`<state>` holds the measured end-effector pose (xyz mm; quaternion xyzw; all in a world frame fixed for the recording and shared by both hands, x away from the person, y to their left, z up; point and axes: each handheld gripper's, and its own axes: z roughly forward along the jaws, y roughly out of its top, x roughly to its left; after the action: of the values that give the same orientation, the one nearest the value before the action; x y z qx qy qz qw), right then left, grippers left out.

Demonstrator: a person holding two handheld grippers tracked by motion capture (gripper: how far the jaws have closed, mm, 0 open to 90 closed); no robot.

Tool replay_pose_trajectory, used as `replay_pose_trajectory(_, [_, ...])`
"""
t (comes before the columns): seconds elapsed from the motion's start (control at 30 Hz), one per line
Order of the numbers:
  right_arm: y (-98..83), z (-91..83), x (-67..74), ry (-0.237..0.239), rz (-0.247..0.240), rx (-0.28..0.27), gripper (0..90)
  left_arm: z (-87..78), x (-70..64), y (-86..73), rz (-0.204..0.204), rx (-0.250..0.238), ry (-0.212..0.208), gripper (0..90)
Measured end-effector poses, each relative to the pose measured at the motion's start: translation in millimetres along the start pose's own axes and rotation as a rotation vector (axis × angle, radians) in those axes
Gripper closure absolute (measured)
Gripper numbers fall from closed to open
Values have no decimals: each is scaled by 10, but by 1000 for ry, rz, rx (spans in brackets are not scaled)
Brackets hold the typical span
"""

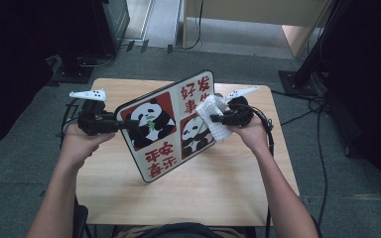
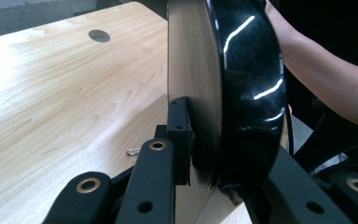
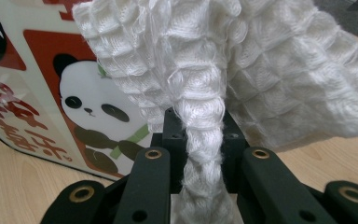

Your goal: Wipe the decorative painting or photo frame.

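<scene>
- The panda tray (image 1: pixel 166 126) stands tilted on its lower edge near the middle of the wooden worktop (image 1: pixel 218 188), its printed face turned toward the person, with red characters and two panda panels showing.
- The left gripper (image 1: pixel 121 124), at the tray's 9 o'clock, has its jaws clenched on the tray's rim; the left gripper view shows the tray edge-on (image 2: pixel 242 93), glossy black on one side, pinched between them.
- The right gripper (image 1: pixel 213 118), at the tray's 3 o'clock, has its jaws clamped on a white waffle-weave cloth (image 1: pixel 214 116).
- In the right gripper view the cloth (image 3: pixel 223 70) is bunched into a twisted strand between the jaws and fans out above them, lying against the tray's printed face (image 3: pixel 88 116) over the right-hand panda panel.
- The person's left hand (image 1: pixel 79 144) and right hand (image 1: pixel 250 131) hold the grippers from 6 o'clock.
- A small round hole (image 2: pixel 99 35) sits in the worktop at 11 o'clock in the left gripper view.
</scene>
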<state>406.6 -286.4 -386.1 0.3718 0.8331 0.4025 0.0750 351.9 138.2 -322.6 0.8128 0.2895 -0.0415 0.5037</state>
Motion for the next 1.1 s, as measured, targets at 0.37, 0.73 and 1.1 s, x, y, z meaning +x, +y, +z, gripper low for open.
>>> replay_pose_trajectory(0.37, [-129,68,-5,-3,6,12,785,0,7,8,7,4,-2,784])
replay_pose_trajectory(0.73, [-315,171,-7,-26,19,23,783,6,16,16,3,7,-11,782])
replay_pose_trajectory(1.1, [-493,273,-7,-29,54,49,783,6,5,18,4,10,-12,780])
